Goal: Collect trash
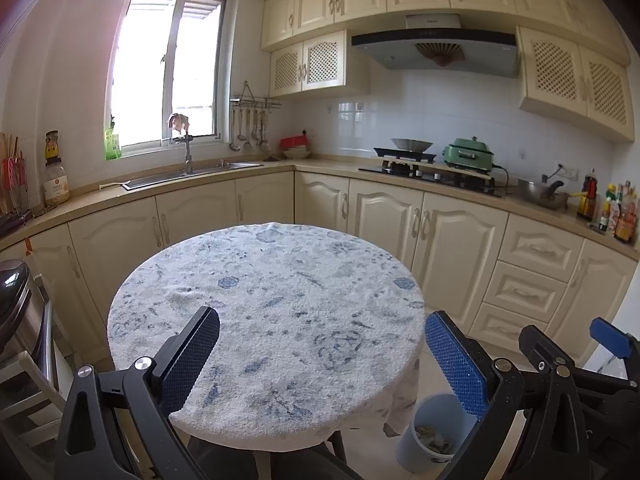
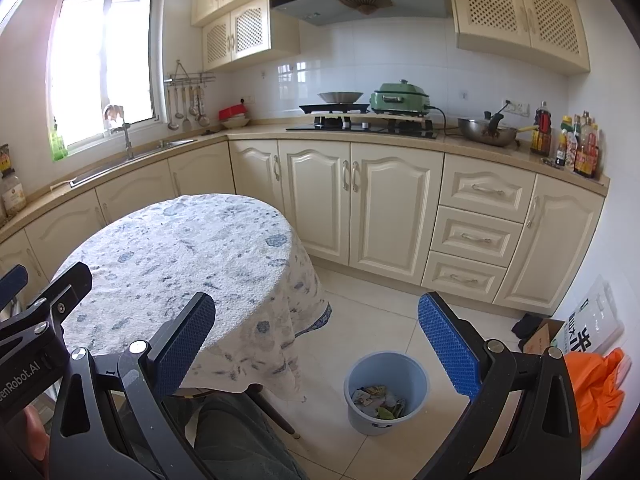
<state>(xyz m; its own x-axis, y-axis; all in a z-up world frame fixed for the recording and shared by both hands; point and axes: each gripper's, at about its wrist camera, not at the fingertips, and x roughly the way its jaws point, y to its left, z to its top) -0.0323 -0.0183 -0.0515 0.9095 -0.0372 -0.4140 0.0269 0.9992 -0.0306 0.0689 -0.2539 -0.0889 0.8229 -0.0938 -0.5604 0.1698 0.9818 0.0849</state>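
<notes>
A light blue bin [image 2: 386,388] stands on the tiled floor to the right of the round table, with crumpled wrappers [image 2: 378,400] lying in its bottom. The same bin [image 1: 434,432] shows low in the left wrist view, partly behind a finger. My left gripper [image 1: 320,356] hangs open over the near side of the table's blue-patterned cloth [image 1: 272,300], holding nothing. My right gripper [image 2: 316,344] is open too, empty, above the floor between the table edge [image 2: 280,280] and the bin. No trash is visible on the cloth.
Cream cabinets [image 2: 360,200] and a counter wrap the far side, with a sink [image 1: 192,174], stove [image 2: 360,124] and bottles [image 2: 580,148]. An orange bag [image 2: 600,392] and a cardboard box [image 2: 540,336] lie on the floor at right. A steel appliance [image 1: 16,308] stands at left. A person's knee [image 2: 236,436] shows below.
</notes>
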